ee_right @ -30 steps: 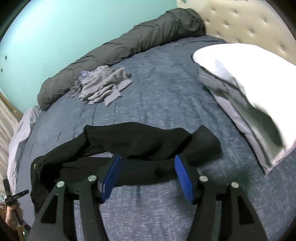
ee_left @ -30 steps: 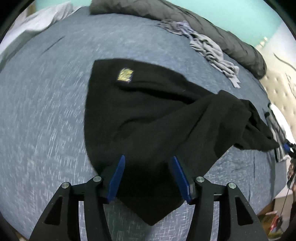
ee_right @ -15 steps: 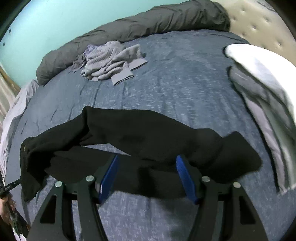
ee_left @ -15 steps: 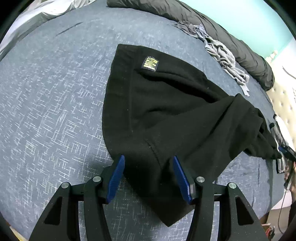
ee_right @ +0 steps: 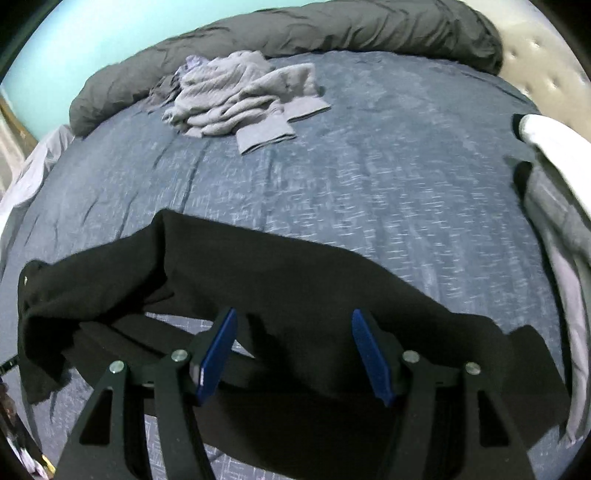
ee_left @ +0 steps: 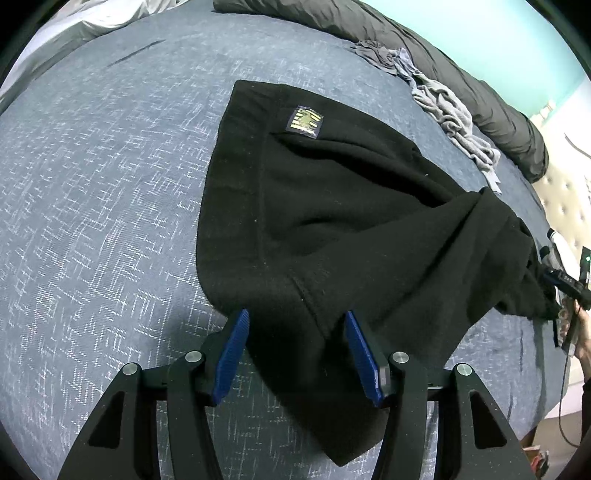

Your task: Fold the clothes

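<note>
Nearest in the left wrist view, the left gripper (ee_left: pixel 295 350) stands wide open, holding nothing, its blue fingers astride the near corner of a black garment (ee_left: pixel 332 229). In the right wrist view, the right gripper (ee_right: pixel 293 350) is equally wide open and empty, poised over the garment's long rumpled edge (ee_right: pixel 280 295). The garment lies spread across a blue bed (ee_left: pixel 103 184), flat at the end bearing a gold label (ee_left: pixel 305 122), bunched and creased at the other. Farther off sits a crumpled grey garment (ee_right: pixel 243 99), then a rolled dark duvet (ee_right: pixel 295 33). This looks like the laying-out stage. Whichever move follows, each gripper must close on an edge and pull the cloth taut before any crease is made.
</note>
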Demonstrator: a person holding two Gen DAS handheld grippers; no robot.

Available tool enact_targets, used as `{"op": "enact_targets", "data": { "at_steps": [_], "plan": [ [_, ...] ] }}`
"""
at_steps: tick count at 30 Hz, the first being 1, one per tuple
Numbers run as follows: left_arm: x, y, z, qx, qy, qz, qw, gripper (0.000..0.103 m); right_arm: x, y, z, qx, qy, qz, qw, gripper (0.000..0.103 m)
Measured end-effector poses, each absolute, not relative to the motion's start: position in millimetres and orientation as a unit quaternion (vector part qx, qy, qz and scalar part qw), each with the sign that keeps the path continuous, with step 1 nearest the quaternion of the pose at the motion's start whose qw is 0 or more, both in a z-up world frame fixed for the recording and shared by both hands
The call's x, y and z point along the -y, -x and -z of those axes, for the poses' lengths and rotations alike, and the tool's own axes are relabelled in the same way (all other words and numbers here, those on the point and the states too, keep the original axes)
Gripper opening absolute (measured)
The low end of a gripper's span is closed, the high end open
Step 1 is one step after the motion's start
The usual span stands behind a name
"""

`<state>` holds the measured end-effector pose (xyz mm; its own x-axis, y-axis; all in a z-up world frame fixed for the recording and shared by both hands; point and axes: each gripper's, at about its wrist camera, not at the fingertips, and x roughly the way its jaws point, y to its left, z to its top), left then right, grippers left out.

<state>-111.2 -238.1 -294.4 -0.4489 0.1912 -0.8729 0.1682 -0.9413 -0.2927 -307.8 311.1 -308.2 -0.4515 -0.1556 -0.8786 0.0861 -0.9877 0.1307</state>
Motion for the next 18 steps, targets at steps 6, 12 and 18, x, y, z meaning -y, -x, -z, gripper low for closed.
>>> {"op": "enact_targets", "data": {
  "at_steps": [6,12,18],
  "plan": [
    [237.7,110.5,297.2,0.172,0.523,-0.835,0.006,0.058,-294.4,311.2,324.9,0.003,-0.529,0.845,0.081,0.057],
    [238.6,110.1,297.7,0.172,0.522,-0.836,0.01,0.058,-295.5,305.7,320.1,-0.004,-0.507,0.858,0.076,0.008],
    [237.5,108.3,296.5,0.167,0.524,-0.835,0.02,0.019,-298.5,300.8,308.6,-0.004,-0.482,0.874,0.071,0.003]
  ]
}}
